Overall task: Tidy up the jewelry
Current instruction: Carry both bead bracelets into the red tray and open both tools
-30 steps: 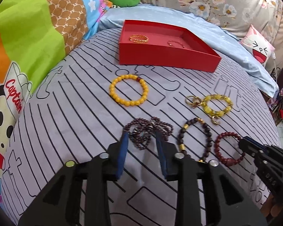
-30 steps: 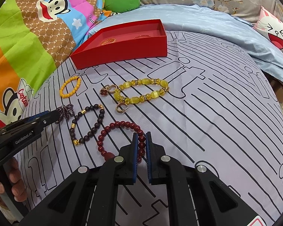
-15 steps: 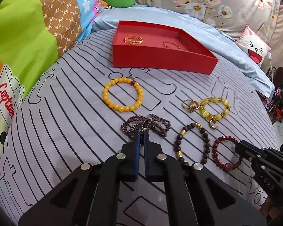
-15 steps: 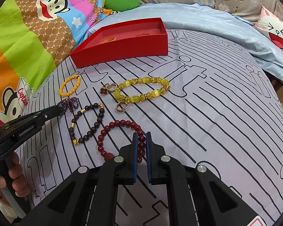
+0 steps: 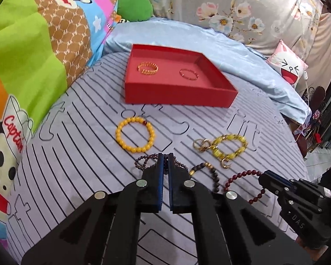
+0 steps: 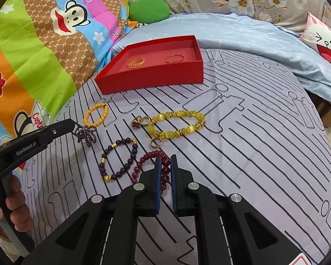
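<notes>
My left gripper (image 5: 164,155) is shut on a dark purple small-bead bracelet (image 5: 143,161). In the right wrist view that bracelet (image 6: 86,135) dangles from the left gripper's tip (image 6: 74,123), just above the striped sheet. My right gripper (image 6: 165,158) is shut on a red bead bracelet (image 6: 143,161), whose loop trails to the left. The red tray (image 5: 181,97) stands farther back, holding a gold bangle (image 5: 147,68) and a thin ring bangle (image 5: 188,74). A yellow bead bracelet (image 5: 118,134), a yellow-green stone bracelet (image 6: 151,129) and a dark bracelet with gold spacers (image 6: 133,152) lie on the sheet.
Small gold rings (image 6: 140,121) and a hoop (image 6: 154,142) lie beside the yellow-green bracelet. A bright cartoon quilt (image 5: 33,55) rises on the left and a blue blanket (image 5: 242,66) lies behind the tray. A hand (image 6: 13,201) grips the left tool's handle. The bed edge drops off at the right.
The left jaws closed on the purple bracelet and lifted it off the sheet. The right gripper, shut on the red bracelet throughout, rose slightly.
</notes>
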### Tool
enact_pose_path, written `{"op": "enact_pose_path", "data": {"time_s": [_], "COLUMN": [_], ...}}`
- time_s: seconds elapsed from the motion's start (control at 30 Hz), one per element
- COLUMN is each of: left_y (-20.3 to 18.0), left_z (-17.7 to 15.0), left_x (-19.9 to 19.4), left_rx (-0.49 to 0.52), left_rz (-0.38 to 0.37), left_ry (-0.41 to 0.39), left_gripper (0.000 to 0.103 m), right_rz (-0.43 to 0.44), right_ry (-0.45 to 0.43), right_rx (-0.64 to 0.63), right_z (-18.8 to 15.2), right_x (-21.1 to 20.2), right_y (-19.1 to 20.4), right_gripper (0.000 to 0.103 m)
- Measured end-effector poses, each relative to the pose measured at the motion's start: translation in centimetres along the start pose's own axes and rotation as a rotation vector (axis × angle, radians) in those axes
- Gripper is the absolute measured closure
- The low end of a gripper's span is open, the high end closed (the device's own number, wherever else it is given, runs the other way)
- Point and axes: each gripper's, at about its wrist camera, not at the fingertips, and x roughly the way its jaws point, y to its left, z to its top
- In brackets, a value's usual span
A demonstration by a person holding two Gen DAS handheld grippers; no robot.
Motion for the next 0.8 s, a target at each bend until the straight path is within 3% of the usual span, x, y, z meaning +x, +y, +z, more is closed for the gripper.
{"op": "enact_pose_path", "data": {"time_s": [0.33, 0.8], "left_y": [-1.1, -1.2], "left_z": [4.3, 13.9], "left_x": [-2.1, 0.0], "left_rx": [0.019, 0.039], "left_rz": [-0.042, -0.03], "left_ry": [-0.055, -0.159], "left_gripper": [0.1, 0.1], "right_rz": [0.028, 0.036], "right_ry": [-0.058, -0.184], "right_rx": [-0.012, -0.047], "right_z": [3.3, 13.8], "right_x": [-1.6, -0.7], "right_y": [0.3, -0.3], "right_gripper": [0.095, 0.095]}}
